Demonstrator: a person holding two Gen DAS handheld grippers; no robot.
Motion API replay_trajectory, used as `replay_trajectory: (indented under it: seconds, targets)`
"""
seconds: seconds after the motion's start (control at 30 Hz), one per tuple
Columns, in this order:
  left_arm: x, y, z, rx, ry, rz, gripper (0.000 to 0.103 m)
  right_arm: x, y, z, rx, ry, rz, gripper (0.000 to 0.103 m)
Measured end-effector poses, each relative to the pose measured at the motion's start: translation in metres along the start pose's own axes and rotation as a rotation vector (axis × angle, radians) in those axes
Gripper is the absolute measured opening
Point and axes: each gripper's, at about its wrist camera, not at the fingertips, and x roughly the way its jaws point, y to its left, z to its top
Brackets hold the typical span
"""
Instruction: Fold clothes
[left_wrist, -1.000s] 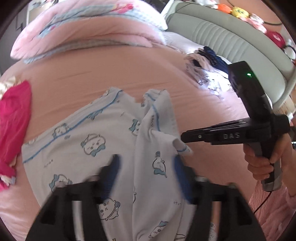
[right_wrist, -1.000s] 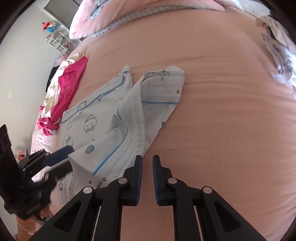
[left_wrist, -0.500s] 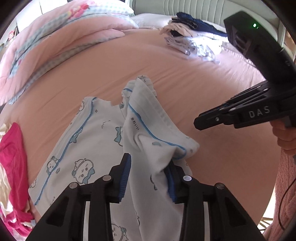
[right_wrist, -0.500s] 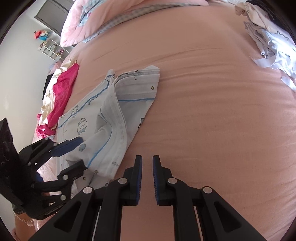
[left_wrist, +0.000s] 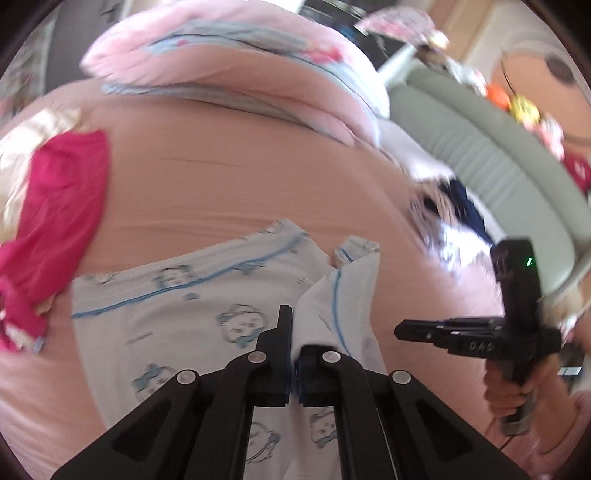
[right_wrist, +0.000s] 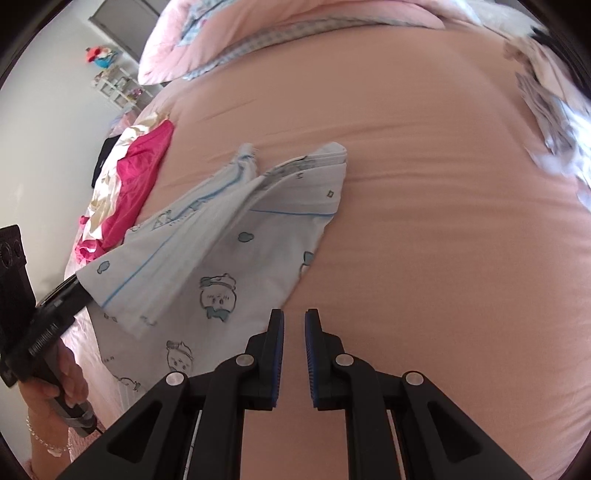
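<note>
Left gripper (left_wrist: 293, 354) is clamping a lifted fold of the white printed garment (right_wrist: 236, 254); the rest is lying spread on the pink bed (right_wrist: 424, 184) ahead of its fingers. Right gripper (right_wrist: 294, 354) is hovering with fingers slightly parted, empty, garment's edge just left of them.

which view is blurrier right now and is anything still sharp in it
Left wrist view: smeared by motion, with the quilt and pyjamas soft; only the left gripper, shut on the cloth, stays crisp. Right wrist view: mostly sharp, blurring only at the clothes pile near the rim, with fisheye bending of the bed.
</note>
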Motion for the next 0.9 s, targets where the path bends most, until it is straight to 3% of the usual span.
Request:
replay_trajectory:
  seconds: [0.2,0.27,0.43,0.5,0.57,0.6,0.63,0.77,0.9]
  targets:
    - [-0.038,0.059,0.006,-0.136,-0.055,0.062,0.001,0.008,0.024,0.025,-0.026,-0.021,-0.024,0.011]
    - [-0.032,0.076,0.002,-0.151,-0.007,0.097,0.001,0.011,0.035,0.031,-0.059,-0.029,-0.002,0.011]
    - [-0.005,0.105,-0.011,-0.166,0.148,0.200,0.002,0.034,0.074,0.048,-0.185,-0.018,-0.056,0.011]
    - [-0.002,0.103,-0.013,-0.129,0.166,0.260,0.010,0.040,0.084,0.054,-0.219,-0.022,-0.062,0.011]
    - [-0.007,0.095,-0.016,-0.048,0.126,0.299,0.029,0.046,0.087,0.057,-0.247,-0.024,-0.067,0.011]
    - [-0.011,0.092,-0.016,-0.008,0.105,0.320,0.053,0.055,0.089,0.061,-0.256,-0.010,-0.075,0.011]
    - [-0.014,0.089,-0.017,0.029,0.078,0.339,0.067,0.064,0.090,0.064,-0.265,0.010,-0.081,0.011]
    - [-0.018,0.073,-0.026,0.216,0.047,0.335,0.067,0.099,0.093,0.075,-0.307,0.085,-0.103,0.011]
    - [0.000,0.063,-0.029,0.353,0.096,0.346,0.067,0.095,0.102,0.084,-0.343,0.027,-0.098,0.011]
